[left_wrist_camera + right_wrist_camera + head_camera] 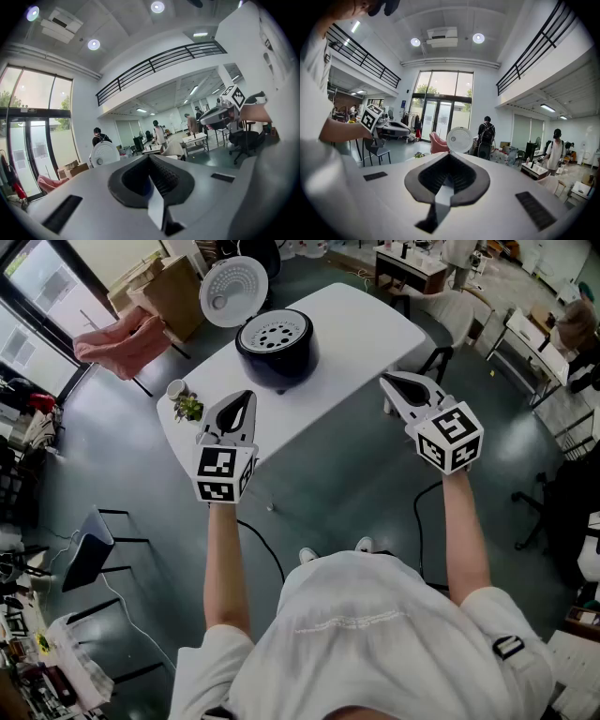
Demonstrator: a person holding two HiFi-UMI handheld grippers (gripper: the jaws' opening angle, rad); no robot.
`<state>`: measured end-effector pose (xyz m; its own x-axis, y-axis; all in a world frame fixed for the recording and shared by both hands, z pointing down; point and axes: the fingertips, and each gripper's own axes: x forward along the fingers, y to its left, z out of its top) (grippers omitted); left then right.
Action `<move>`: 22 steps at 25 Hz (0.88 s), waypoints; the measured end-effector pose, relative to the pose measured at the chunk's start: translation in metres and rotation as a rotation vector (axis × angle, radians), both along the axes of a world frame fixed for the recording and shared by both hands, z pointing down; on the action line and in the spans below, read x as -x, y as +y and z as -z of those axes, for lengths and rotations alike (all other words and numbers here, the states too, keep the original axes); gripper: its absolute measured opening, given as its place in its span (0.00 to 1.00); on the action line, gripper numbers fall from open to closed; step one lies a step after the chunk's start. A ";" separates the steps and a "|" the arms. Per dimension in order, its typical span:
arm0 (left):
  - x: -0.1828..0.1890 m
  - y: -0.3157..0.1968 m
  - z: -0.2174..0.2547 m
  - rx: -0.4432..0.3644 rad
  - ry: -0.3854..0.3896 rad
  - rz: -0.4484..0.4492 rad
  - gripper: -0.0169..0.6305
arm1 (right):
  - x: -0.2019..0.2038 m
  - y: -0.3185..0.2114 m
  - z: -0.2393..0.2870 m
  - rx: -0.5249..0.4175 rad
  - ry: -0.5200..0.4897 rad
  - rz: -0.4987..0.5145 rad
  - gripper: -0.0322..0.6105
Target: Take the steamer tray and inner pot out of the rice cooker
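A white table [375, 324] is filling the upper middle of the head view. The black rice cooker [281, 367] is sitting on it above centre, with its round white lid [233, 292] standing open toward the upper left. The steamer tray [273, 334], pale and dotted with holes, is lying in the cooker's mouth. Both arms are reaching forward, nearly level. The left gripper [246, 396] and right gripper [386, 381] are hovering below the cooker on either side, each with its jaws pressed together on nothing.
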<state>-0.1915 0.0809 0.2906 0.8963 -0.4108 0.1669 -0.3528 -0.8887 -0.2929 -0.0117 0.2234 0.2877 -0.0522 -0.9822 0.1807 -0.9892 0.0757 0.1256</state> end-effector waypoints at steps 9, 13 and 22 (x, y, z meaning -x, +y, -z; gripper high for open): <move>-0.023 0.015 -0.001 -0.008 -0.011 0.020 0.05 | -0.029 0.011 0.005 -0.035 -0.026 0.018 0.09; -0.034 0.024 -0.008 -0.001 -0.028 0.035 0.05 | -0.039 0.017 0.000 -0.038 -0.080 0.065 0.09; -0.043 0.031 -0.010 0.024 0.008 0.158 0.05 | -0.069 0.026 -0.012 -0.033 -0.068 0.119 0.10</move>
<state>-0.1490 0.1121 0.3006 0.8222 -0.5429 0.1712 -0.4911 -0.8285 -0.2689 0.0573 0.2493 0.2994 -0.1797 -0.9737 0.1403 -0.9798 0.1899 0.0632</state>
